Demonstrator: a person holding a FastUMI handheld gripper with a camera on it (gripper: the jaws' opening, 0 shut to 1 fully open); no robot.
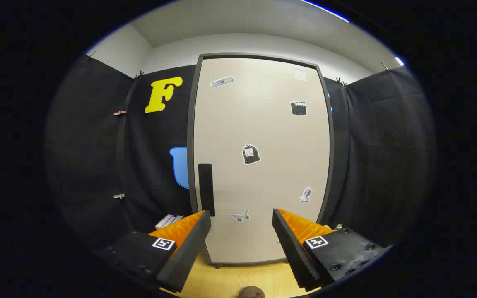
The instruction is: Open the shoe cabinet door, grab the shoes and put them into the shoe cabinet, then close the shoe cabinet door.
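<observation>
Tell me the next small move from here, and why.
Probably ease the open gripper forward and toward the dark handle at the cabinet door's edge. The door looks shut, the fingers hold nothing, and the handle stands just above one fingertip, not yet between them.

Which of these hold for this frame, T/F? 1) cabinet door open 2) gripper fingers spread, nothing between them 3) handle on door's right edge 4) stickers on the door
1) False: the shoe cabinet door is shut, flush in its frame.
2) True: the gripper is open, its fingers apart and short of the door.
3) False: the dark handle sits at the door's left edge, just above the left finger.
4) True: several, including a butterfly sticker seen between the fingers.
</observation>
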